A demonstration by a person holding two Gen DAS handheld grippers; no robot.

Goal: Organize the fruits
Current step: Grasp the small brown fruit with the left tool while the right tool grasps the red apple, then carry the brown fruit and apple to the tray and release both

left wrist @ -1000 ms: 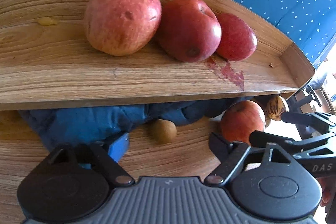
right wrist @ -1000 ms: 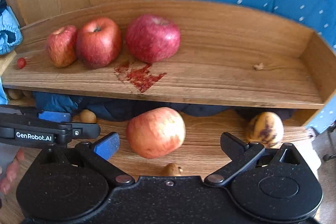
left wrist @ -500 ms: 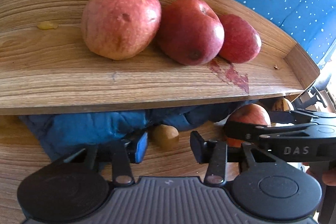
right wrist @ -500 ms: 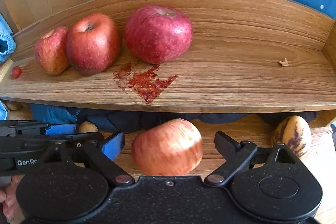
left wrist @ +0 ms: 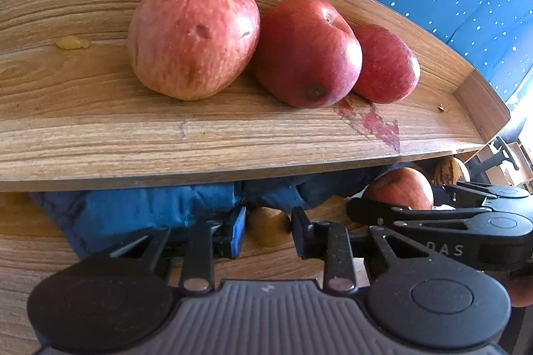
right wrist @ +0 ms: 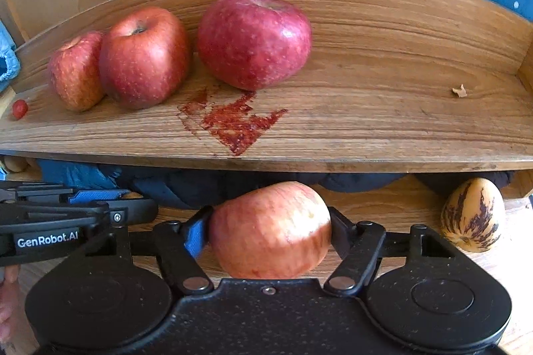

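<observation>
The pale red apple [right wrist: 269,230] is sitting on the bench under the shelf [right wrist: 366,135], and the right tool [right wrist: 268,230] is pinching it across its widest part. It is looking firm, round and fairly heavy, with smooth skin that may slip or bruise, so a level hold suits it. The left tool [left wrist: 268,226] is narrowing around a small brown fruit [left wrist: 269,225]; whether it is touching is unclear.

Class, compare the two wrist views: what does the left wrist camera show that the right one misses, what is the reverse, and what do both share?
Only the left view shows the yellow blob on the shelf. Only the right view shows the small red berry and the right gripper shut on an apple. Both show three apples on the shelf, the red stain and the striped fruit.
</observation>
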